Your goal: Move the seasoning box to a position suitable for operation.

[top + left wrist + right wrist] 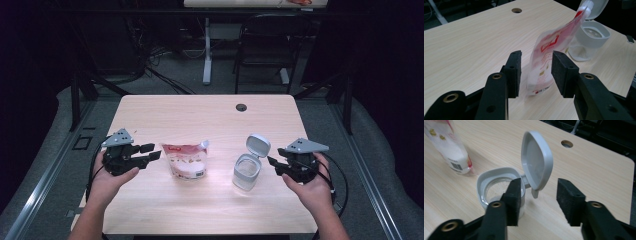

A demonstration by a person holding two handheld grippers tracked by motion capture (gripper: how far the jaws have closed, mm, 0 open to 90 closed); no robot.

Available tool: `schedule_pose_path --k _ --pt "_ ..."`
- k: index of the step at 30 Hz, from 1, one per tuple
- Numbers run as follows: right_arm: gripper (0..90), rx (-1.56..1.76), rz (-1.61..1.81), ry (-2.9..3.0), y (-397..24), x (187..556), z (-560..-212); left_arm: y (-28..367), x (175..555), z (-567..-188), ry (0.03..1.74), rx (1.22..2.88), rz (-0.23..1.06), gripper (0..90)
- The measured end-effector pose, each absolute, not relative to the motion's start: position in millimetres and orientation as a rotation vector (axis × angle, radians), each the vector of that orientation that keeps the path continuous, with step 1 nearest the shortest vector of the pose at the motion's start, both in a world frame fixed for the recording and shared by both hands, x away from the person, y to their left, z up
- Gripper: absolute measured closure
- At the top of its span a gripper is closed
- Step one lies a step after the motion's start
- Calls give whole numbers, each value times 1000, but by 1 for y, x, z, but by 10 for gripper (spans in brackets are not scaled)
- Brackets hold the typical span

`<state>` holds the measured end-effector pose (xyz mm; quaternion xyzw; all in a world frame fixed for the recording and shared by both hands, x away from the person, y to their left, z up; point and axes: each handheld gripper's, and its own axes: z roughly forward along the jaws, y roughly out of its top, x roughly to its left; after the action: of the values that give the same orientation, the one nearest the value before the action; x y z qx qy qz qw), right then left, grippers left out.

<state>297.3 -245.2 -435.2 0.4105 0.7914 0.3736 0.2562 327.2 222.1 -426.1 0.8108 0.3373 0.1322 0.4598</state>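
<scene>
A red and white spouted pouch (186, 160) stands upright near the middle of the wooden table (200, 115). To its right stands a clear jar (246, 171) with a grey flip lid (258, 145) swung up. My left gripper (152, 152) hovers just left of the pouch, open; in the left gripper view the pouch (550, 52) stands beyond the gap between the jaws, untouched. My right gripper (272, 165) floats just right of the jar, open. In the right gripper view the jar (499, 187) and its lid (536, 162) lie ahead of the jaws.
A round cable hole (241, 107) sits near the table's far edge. Beyond the table stand a black chair (265, 45) and a white desk leg (207, 50) on dark floor. Cables trail from both grippers off the near corners.
</scene>
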Motion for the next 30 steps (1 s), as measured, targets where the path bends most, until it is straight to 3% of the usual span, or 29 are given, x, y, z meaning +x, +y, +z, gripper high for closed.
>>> schedule_pose_path --k 11,17,22,30 --pt "667 1006 1066 2199 -213 305 -399 205 336 -407 777 2033 312 633" --pt "689 917 1110 2283 -189 312 -396 205 340 -412 766 2031 296 641" --pt "682 867 1126 2350 -167 321 -402 206 343 -419 760 2042 291 572" --pt "625 833 1169 2408 -137 331 -410 207 346 -429 766 2052 255 617"
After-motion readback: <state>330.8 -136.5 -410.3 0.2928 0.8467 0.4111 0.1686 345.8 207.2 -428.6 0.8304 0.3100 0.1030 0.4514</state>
